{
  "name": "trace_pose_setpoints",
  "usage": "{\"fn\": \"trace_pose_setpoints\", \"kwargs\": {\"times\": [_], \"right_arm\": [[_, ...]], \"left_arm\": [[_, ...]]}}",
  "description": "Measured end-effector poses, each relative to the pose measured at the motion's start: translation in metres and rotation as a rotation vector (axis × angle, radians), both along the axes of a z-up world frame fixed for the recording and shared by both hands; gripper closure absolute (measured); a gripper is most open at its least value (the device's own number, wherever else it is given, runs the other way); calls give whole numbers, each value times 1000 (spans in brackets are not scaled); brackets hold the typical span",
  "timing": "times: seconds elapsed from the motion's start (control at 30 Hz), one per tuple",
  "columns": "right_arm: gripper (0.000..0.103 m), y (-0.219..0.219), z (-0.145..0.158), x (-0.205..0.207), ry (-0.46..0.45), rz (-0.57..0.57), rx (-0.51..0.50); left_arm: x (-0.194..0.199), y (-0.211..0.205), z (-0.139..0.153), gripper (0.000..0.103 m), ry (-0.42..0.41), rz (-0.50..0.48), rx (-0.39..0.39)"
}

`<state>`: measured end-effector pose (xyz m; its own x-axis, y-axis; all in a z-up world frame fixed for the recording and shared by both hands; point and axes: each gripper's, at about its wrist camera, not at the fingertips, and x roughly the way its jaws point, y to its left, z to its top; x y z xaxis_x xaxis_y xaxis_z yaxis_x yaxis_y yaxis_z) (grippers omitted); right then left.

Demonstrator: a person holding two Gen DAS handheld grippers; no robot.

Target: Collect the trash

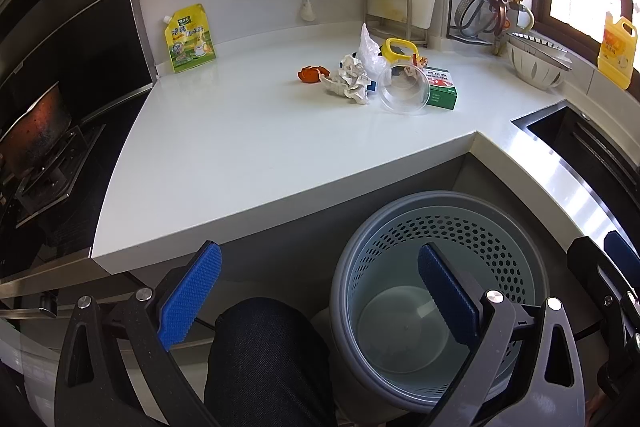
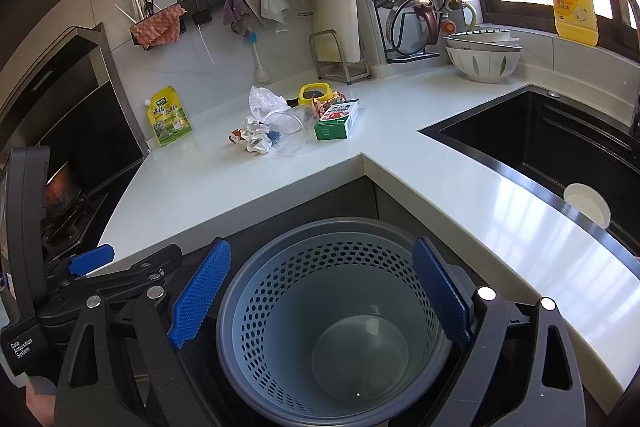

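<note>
A small trash pile lies on the white counter (image 1: 248, 147): crumpled paper (image 1: 350, 79), a clear plastic cup (image 1: 404, 89) on its side, a green box (image 1: 440, 90), an orange scrap (image 1: 312, 74), a clear bag (image 1: 368, 49) and a yellow-rimmed lid (image 1: 396, 50). The right wrist view shows the same paper (image 2: 252, 139), cup (image 2: 286, 135) and box (image 2: 336, 121). Below the counter corner stands a grey perforated bin (image 1: 460, 231) (image 2: 280, 291). My left gripper (image 1: 320, 297) is open beside the bin, holding nothing. Directly over the bin's mouth my right gripper (image 2: 320, 293) hangs open and empty.
A yellow-green pouch (image 1: 190, 39) stands by the back wall. A black sink (image 2: 560, 147) with a white bowl (image 2: 586, 205) is to the right. The stove with a pan (image 1: 36, 131) is to the left. A person's knee (image 1: 268, 355) is beside the bin. Stacked colanders (image 2: 482, 57) sit near the window.
</note>
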<state>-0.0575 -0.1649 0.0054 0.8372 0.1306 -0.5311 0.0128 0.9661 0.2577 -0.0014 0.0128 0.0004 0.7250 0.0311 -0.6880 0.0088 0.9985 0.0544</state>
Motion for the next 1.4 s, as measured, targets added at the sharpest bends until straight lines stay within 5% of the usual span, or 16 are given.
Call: {"fn": "trace_pose_setpoints", "kwargs": {"times": [0.63,1.17,1.4], "right_arm": [[15,-14,-32,43,58,22,13],[15,-30,-1,166,25,-6,-49],[15,-21,-11,226,86,14,-73]], "left_arm": [[43,5,-19,6,17,27,30],[168,22,0,6,-49,45,13],[203,29,-7,6,-27,43,-1]]}}
